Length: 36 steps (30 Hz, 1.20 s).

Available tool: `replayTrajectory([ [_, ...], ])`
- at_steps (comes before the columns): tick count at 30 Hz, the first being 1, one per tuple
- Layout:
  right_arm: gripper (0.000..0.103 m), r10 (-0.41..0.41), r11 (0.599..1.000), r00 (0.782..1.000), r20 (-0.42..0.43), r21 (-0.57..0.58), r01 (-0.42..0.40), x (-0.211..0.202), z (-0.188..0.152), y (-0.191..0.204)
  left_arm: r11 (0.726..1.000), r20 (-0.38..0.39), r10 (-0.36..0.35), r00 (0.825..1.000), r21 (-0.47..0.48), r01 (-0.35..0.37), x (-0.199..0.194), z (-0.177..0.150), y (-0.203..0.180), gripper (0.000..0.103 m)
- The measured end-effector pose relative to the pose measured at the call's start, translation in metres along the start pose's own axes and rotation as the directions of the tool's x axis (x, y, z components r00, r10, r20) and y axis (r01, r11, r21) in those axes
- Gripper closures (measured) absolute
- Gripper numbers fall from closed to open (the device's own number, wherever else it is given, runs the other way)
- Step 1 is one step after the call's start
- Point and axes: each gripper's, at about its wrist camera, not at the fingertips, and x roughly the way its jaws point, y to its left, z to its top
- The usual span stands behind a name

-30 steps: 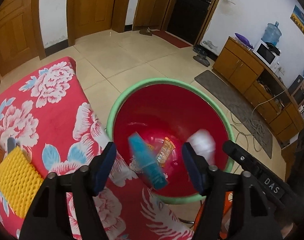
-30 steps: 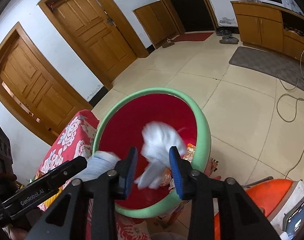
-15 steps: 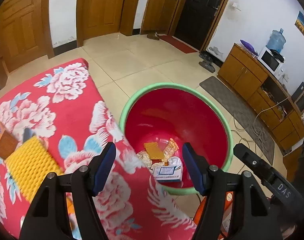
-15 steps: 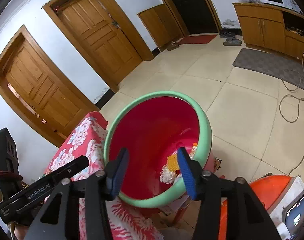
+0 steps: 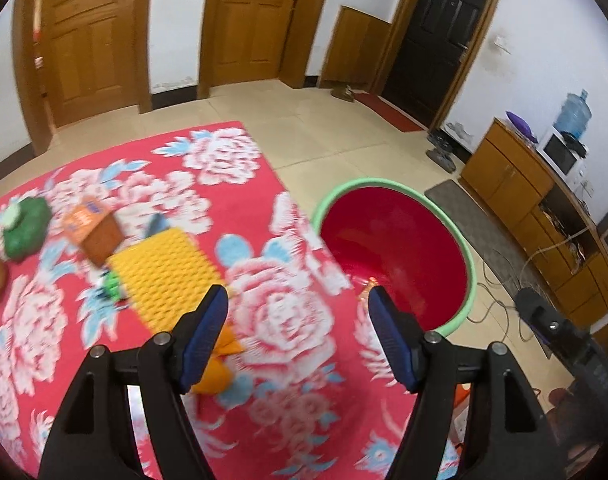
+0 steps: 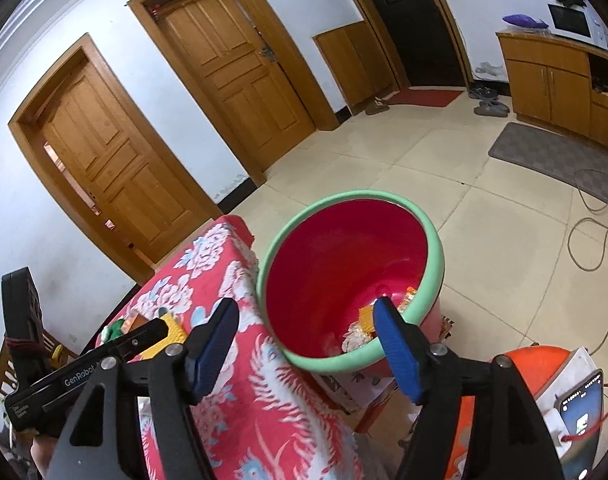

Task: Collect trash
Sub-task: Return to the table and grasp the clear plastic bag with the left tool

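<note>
A red bin with a green rim (image 5: 384, 181) (image 6: 356, 196) stands beside the table with the red flowered cloth (image 5: 287, 320) (image 6: 263, 400). Wrappers (image 6: 364, 324) lie at its bottom. My left gripper (image 5: 297, 294) hangs over the cloth left of the bin, its jaws opening with nothing between them. My right gripper (image 6: 304, 306) hovers at the bin's near rim, jaws opening, also empty. On the cloth lie a yellow ribbed pad (image 5: 163, 264), an orange box (image 5: 93, 232), a green lump (image 5: 25, 232), a small green scrap (image 5: 111, 284) and an orange wrapper (image 5: 219, 364).
Tiled floor lies beyond the bin, with cables (image 6: 588, 240), a grey mat (image 5: 460, 200) and a wooden cabinet (image 5: 516, 176) at the right. An orange stool carrying a phone (image 6: 580, 412) stands by the bin. Wooden doors line the far wall.
The white tissue left my right gripper and a blue packet fell from my left; both are in the bin. The right jaws widened. My left gripper swung left over the table, and both rose.
</note>
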Motion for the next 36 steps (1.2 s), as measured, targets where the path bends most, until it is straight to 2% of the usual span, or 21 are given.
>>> replayTrajectory([
  [11, 0.021, 0.029, 0.998, 1.0, -0.002, -0.061, -0.029, -0.02, -0.016, 0.021, 0.992, 0.009, 0.112, 0.994, -0.067, -0.111, -0.031, -0.033, 0.054, 0.027],
  [21, 0.019, 0.029, 0.996, 0.999, -0.032, -0.081, -0.031, -0.022, -0.028, 0.031, 0.981, -0.041, 0.166, 0.985, -0.092, -0.169, -0.02, -0.058, 0.084, 0.026],
  [31, 0.019, 0.009, 0.998, 0.997, -0.074, -0.067, -0.014, -0.015, -0.044, 0.024, 0.978, -0.082, 0.186, 0.979, -0.077, -0.193, 0.003, -0.073, 0.089, 0.021],
  [34, 0.019, 0.02, 0.998, 0.996, -0.086, -0.059, -0.025, -0.014, -0.046, 0.024, 0.981, -0.097, 0.169, 0.981, -0.079, -0.177, 0.013, -0.078, 0.089, 0.021],
  [35, 0.019, 0.021, 0.998, 0.996, -0.086, -0.062, -0.026, -0.014, -0.048, 0.025, 0.981, -0.084, 0.175, 0.981, -0.073, -0.182, 0.012, -0.078, 0.089, 0.021],
  [36, 0.019, 0.02, 0.997, 0.996, -0.086, -0.066, -0.026, -0.015, -0.049, 0.026, 0.982, -0.074, 0.172, 0.982, -0.069, -0.177, 0.01, -0.079, 0.088, 0.026],
])
